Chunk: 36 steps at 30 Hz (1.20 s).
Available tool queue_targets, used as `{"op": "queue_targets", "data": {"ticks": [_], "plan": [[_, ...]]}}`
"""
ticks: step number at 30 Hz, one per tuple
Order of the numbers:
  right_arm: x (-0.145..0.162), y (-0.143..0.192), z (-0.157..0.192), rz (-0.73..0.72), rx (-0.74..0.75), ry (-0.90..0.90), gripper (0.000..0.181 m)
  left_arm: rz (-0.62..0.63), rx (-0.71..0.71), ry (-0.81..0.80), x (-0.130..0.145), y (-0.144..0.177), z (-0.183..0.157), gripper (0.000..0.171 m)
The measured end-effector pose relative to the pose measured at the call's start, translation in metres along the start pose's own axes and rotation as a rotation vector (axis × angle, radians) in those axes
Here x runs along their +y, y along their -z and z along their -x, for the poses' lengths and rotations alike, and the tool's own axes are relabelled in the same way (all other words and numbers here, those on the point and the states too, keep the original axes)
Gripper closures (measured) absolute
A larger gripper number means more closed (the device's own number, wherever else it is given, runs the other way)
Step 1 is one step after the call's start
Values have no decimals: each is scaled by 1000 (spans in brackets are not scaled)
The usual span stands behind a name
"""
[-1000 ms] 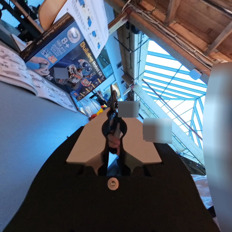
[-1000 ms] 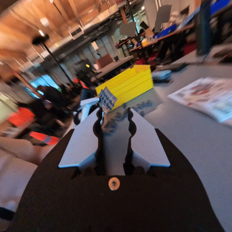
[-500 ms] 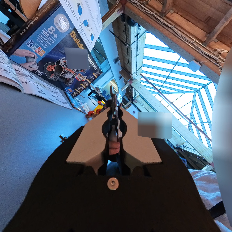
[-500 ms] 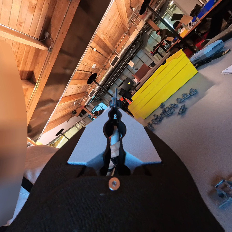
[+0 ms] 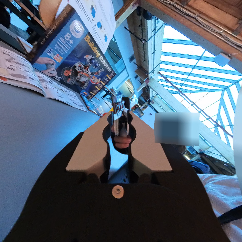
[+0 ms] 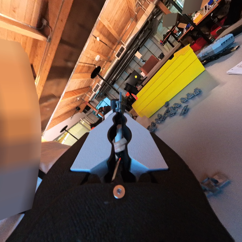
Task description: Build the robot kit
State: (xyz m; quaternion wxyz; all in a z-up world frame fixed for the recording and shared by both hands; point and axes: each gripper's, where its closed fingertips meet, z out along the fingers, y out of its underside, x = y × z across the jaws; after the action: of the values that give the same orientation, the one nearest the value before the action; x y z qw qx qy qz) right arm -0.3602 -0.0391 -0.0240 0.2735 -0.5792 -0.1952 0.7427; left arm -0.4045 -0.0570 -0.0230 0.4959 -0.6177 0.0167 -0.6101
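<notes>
My right gripper (image 6: 119,113) is shut on a small dark grey brick assembly (image 6: 119,103), which I see edge-on standing out past its tips. In the left wrist view the same assembly (image 5: 117,106) shows as a flat grey plate with dark parts, at the tips of my left gripper (image 5: 119,113). The left jaws stand a little apart around it, and I cannot tell whether the pads touch it. A person's finger (image 5: 122,142) shows through the gap behind the left jaws, and a finger (image 6: 119,144) shows behind the right jaws too. Both grippers are held up above the grey table (image 6: 196,144).
A blue kit box (image 5: 73,58) stands on the table with an open instruction booklet (image 5: 39,83) before it and a paper sheet (image 5: 95,19) above. A yellow bin (image 6: 170,83), several loose grey pieces (image 6: 174,110), one nearer piece (image 6: 214,182) and a grey brick vehicle (image 6: 220,45) lie to the right. My right fingertips sit around 5 cm from my left ones.
A second ago the right jaws were open and the left gripper held the assembly. The right jaws then shut on it. Now the left jaws have parted and the plate shows its face.
</notes>
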Motion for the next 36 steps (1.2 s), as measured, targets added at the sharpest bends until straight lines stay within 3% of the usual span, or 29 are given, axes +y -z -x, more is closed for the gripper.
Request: {"op": "queue_targets", "data": {"ticks": [6, 13, 17, 22, 26, 31, 36], "plan": [[21, 6, -19, 245, 145, 187, 181, 139, -118, -206, 0, 13, 13, 139], [45, 9, -35, 401, 224, 266, 181, 339, -148, -433, 9, 11, 20, 124], [52, 12, -39, 467, 255, 326, 181, 540, -114, -408, 30, 6, 34, 122], [47, 19, -41, 483, 290, 397, 181, 626, -80, -361, 41, -11, 33, 124], [38, 26, -43, 458, 334, 427, 181, 571, -118, -293, 21, -28, 39, 142], [27, 34, -49, 412, 376, 397, 181, 249, -98, -112, -31, -36, 45, 145], [24, 33, -48, 384, 380, 399, 181, 194, -128, -76, -20, -26, 66, 144]]}}
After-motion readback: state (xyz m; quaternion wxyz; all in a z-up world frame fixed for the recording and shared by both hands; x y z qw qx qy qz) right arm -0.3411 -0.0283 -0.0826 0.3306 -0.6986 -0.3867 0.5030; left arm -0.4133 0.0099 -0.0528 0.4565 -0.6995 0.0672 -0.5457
